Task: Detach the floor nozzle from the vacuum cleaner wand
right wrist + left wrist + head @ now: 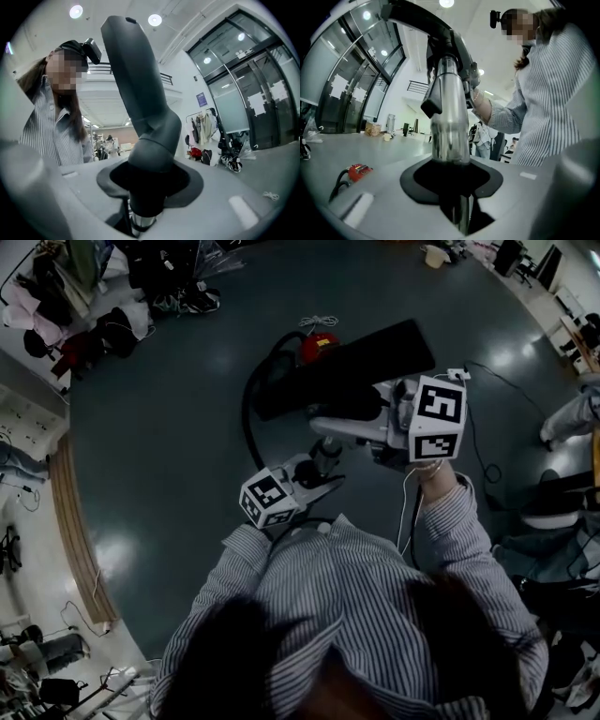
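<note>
Nozzle [349, 365] is held up off the floor [169, 465], lying level in front of the person [375, 615]. Its neck [149, 136] is seated on the wand [449, 117], not detached. Right gripper [367, 427] is clamped on the neck. Left gripper [317, 474] is clamped on the chrome wand just beside the joint. Red vacuum body [319, 343] lies on the floor beyond, with the hose [249, 413] running to it.
</note>
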The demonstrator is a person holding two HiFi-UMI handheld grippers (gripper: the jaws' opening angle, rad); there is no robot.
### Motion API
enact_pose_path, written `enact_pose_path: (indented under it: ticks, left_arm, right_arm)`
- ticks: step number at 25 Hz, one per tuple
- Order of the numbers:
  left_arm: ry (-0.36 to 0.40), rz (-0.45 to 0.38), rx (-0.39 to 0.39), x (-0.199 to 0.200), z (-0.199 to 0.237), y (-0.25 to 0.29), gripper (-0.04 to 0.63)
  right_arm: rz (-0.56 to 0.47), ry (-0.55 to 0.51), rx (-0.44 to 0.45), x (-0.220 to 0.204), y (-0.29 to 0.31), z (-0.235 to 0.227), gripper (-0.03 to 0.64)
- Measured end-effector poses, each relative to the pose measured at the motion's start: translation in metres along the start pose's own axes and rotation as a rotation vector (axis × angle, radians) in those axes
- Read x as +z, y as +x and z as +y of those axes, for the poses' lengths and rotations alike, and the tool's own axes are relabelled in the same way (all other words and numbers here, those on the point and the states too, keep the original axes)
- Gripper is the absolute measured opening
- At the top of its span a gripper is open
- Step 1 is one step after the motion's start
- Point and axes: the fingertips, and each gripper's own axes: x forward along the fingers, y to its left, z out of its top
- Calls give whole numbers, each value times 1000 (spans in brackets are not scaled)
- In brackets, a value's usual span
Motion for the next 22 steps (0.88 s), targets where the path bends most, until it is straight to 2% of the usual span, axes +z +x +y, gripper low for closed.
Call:
enact_pose_path:
  ticks: [3,5,7,18,20,22]
  left_arm:
    - [-17,-42,-67,7,-5,-8,135]
    - [-21,-40,-68,7,-6,-10,135]
    - [-22,-32,-38,6,-5,-8,135]
    - [-9,-20,280,8,18,-1,120]
    - [-18,-14,276,8,21,-4,120]
    - [-30,-27,200,11,16,-7,120]
  right_arm:
    - [-2,-20,99,5,4,10,153]
    - [-13,-32,165,5,3,14,153]
    - [-32,-21,175,6,-1,14,152]
    - [-82,114,-185,13,-4,-21,144]
    - [-90,130,-219,13,-1,-27,144]
    - [-73,116,-173,14,2,-23,144]
